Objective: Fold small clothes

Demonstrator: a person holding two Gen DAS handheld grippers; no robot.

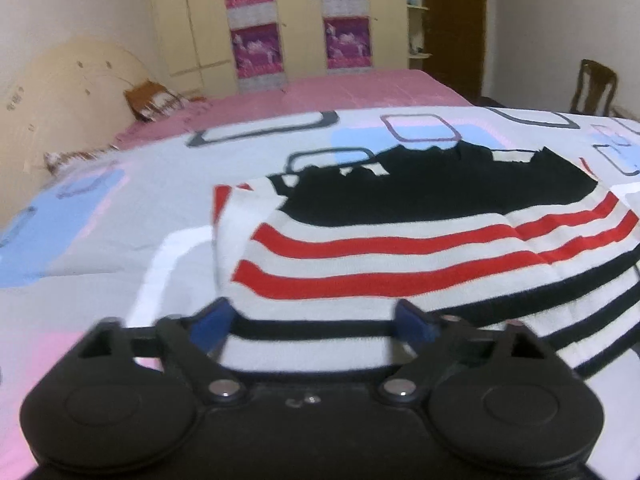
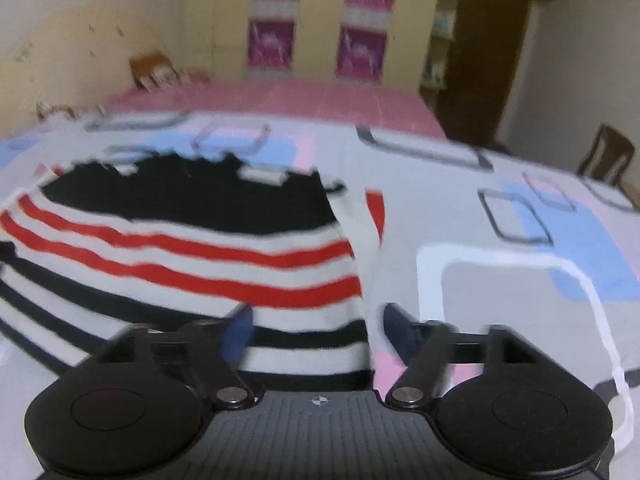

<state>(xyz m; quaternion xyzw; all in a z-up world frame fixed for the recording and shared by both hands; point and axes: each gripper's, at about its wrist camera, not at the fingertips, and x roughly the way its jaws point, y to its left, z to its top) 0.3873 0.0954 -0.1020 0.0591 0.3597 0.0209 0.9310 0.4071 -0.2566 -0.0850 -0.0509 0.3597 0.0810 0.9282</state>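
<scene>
Tools, nearest: left tool [image 1: 316,322] with its blue-tipped jaws spread wide, the near hem of the striped garment [image 1: 400,248] lying between them but not pinched. Right tool [image 2: 316,332] likewise parted, straddling the garment's right-hand near corner; both views are smeared, so whether either pad brushes the cloth I cannot quite tell.

Garment: small knit piece, white with thin black stripes at the near edge, broad red stripes next, a solid black band at the far edge. It lies flat on the bed cover, apparently already doubled over, with a striped flap showing past each side edge.

Risks, as I judge them: with both tools released, the top layer could spring back or slide off line, since nothing pins it. A tool drawn away carelessly might snag the hem and drag the fold open. Closing again too deep could catch the cover along with the knit.

Bed cover [image 1: 120,248]: pale grey, printed with rounded rectangles in blue, pink and dark outline; smooth where seen. Beyond it, pink sheet [image 1: 340,88] and a curved cream headboard [image 1: 60,92].

Room, farthest: cream wardrobe [image 1: 200,20] bearing purple posters, dark wooden door [image 2: 492,48], a wooden chair [image 1: 594,86] by the wall.
</scene>
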